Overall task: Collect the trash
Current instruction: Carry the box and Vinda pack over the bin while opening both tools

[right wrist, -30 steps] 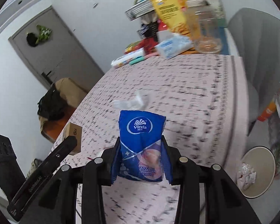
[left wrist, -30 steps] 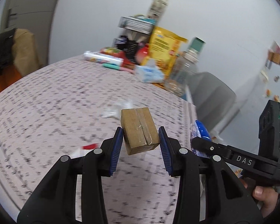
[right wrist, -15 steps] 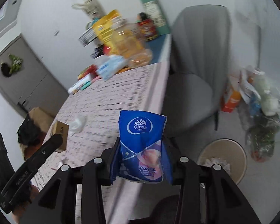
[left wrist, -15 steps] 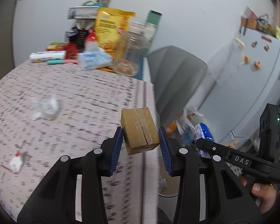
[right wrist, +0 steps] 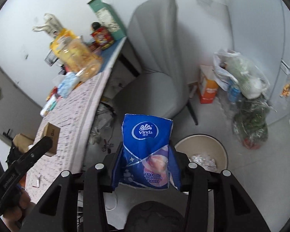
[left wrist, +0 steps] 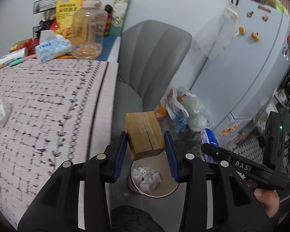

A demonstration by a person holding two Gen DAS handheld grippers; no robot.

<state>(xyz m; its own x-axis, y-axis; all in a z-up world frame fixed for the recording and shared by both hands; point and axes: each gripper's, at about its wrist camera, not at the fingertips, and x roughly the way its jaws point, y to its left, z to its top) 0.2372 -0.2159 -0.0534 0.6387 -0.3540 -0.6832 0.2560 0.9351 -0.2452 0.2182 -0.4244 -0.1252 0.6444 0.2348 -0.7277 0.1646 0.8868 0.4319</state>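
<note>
Our left tongs (left wrist: 146,150) pinch the cardboard box (left wrist: 144,136) directly above the bin (left wrist: 170,188) on the floor, so we judge they drop first; our right tongs (right wrist: 146,166) pinch the tissue pack (right wrist: 147,150), with the bin to their right.

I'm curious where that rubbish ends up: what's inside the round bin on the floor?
Crumpled white wrappers lie at the bottom of the beige bin. The left gripper and its cardboard box hide the bin's far rim.
</note>
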